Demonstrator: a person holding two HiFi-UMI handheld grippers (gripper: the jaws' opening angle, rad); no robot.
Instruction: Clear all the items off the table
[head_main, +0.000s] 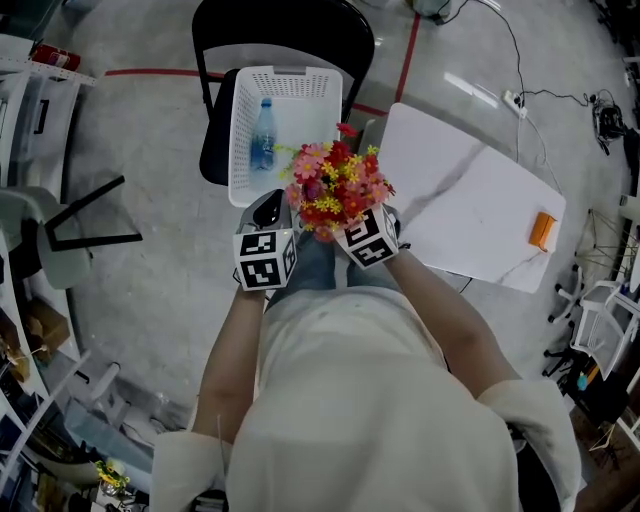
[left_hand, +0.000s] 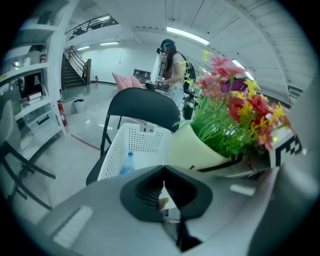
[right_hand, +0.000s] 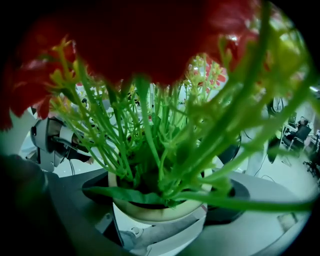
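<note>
My left gripper (left_hand: 164, 186) sits right in front of me with its jaws pressed together and nothing between them. Beside it, my right gripper (right_hand: 162, 196) has its jaws clamped on either side of the cream flower pot (right_hand: 160, 214), and the green stems rise straight up past its camera. From the left gripper view the pot leans a little, with the blooms off to the right. Looking down, the red, pink and yellow flowers (head_main: 338, 185) sit just above both marker cubes, in front of my chest, and they overlap the near right corner of the white basket (head_main: 243, 140). The pot is off the table, up in my grip. Just beyond, the basket rests on the seat of a black chair (head_main: 285, 30), and a clear water bottle (head_main: 264, 135) with a blue label lies inside it. Off to my right stands the white table (head_main: 470, 200), bare apart from a small orange object (head_main: 543, 230) near its far edge. Further out, a red tape line (head_main: 150, 72) runs across the grey floor.
</note>
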